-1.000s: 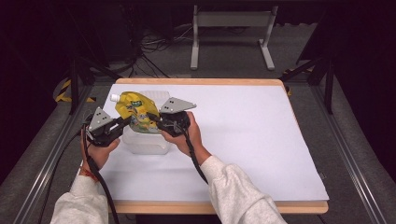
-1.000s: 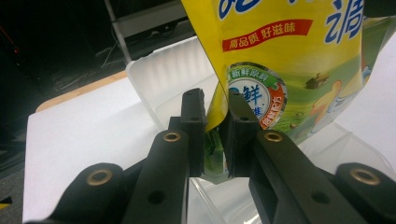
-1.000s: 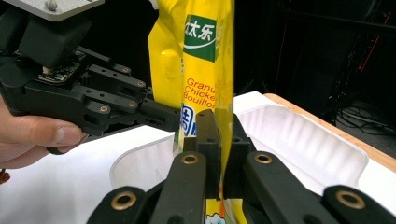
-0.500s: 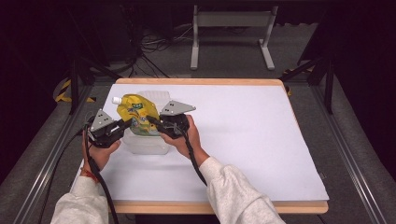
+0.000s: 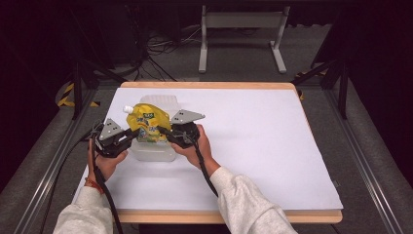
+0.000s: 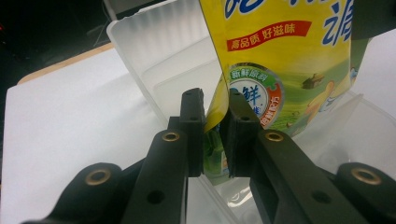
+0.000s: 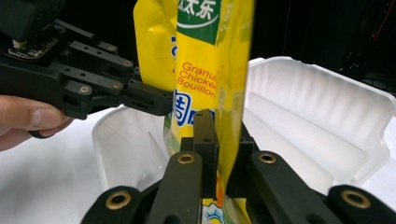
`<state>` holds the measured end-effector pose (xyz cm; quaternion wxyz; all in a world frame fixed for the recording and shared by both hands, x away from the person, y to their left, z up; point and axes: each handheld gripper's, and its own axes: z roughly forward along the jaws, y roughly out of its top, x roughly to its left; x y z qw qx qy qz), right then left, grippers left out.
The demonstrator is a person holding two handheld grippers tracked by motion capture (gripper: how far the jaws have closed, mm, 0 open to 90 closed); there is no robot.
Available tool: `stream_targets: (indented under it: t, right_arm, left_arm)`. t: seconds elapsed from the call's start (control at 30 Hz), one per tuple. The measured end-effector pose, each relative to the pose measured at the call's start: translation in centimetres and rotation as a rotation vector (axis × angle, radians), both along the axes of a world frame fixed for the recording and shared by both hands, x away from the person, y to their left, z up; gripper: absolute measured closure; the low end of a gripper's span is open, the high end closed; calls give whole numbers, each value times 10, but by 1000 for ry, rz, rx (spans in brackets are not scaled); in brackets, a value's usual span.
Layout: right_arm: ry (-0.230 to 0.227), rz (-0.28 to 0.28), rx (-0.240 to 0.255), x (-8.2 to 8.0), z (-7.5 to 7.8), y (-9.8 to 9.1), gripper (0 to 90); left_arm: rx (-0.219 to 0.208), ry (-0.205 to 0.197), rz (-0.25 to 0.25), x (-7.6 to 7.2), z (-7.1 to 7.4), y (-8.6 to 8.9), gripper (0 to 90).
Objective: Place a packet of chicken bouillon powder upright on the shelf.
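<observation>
From the high view, I had my left gripper (image 5: 130, 135) and my right gripper (image 5: 163, 131) clamped on opposite sides of the yellow bouillon pouch (image 5: 145, 122), which stood upright over the open translucent box (image 5: 155, 152) near the left edge of the white table (image 5: 272, 146). The pouch's white spout (image 5: 127, 108) leaned toward the far left. My worry there was the box itself: nothing held it down, so a pouch corner catching its rim could have shoved it across the sheet or tipped it.

In the left gripper view, my jaws were pinched shut on the lower edge of the pouch (image 6: 280, 60), with only a thin fold of film between the pads. The box's raised lid (image 6: 159, 60) stood just behind. A grip that shallow could have slipped off the slick film, and the pouch would then have swung on my other hand.

In the right gripper view, my jaws were clenched on the pouch's (image 7: 210, 70) side seam, with the left gripper (image 7: 159, 103) biting the opposite side and the box (image 7: 322, 121) open below. If my two hands had descended unevenly, the pouch might have buckled or twisted, wedged against a wall, or fouled the lid so it would not close.
</observation>
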<state>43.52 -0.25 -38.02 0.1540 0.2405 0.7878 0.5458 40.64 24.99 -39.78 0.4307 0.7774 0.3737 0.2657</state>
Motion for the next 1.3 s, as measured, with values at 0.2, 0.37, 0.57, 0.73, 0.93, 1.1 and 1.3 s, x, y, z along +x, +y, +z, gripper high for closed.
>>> stream_targets:
  t: [0.2,0.37,0.57,0.73,0.93,1.1,1.3]
  right_arm:
    - [3,3,-3,-1,-2,1,863]
    - [0,10,-14,-1,-3,0,864]
    - [-3,14,-24,-1,-3,0,863]
    - [-8,15,-46,-2,-2,0,857]
    - [-12,11,-74,-4,1,1,839]
    - [-17,7,-93,-4,3,1,821]
    - [-22,-8,-106,-4,10,-6,782]
  left_arm:
    - [2,-8,10,-2,-2,-1,798]
    - [-2,-11,6,-3,-3,-1,796]
    - [-7,-15,11,-3,-3,-1,791]
    - [-19,-12,19,-4,-3,-2,777]
    - [-33,-9,21,-5,-3,-1,762]
    - [-41,-7,26,-5,-1,0,753]
    - [-73,-29,30,-8,4,0,737]
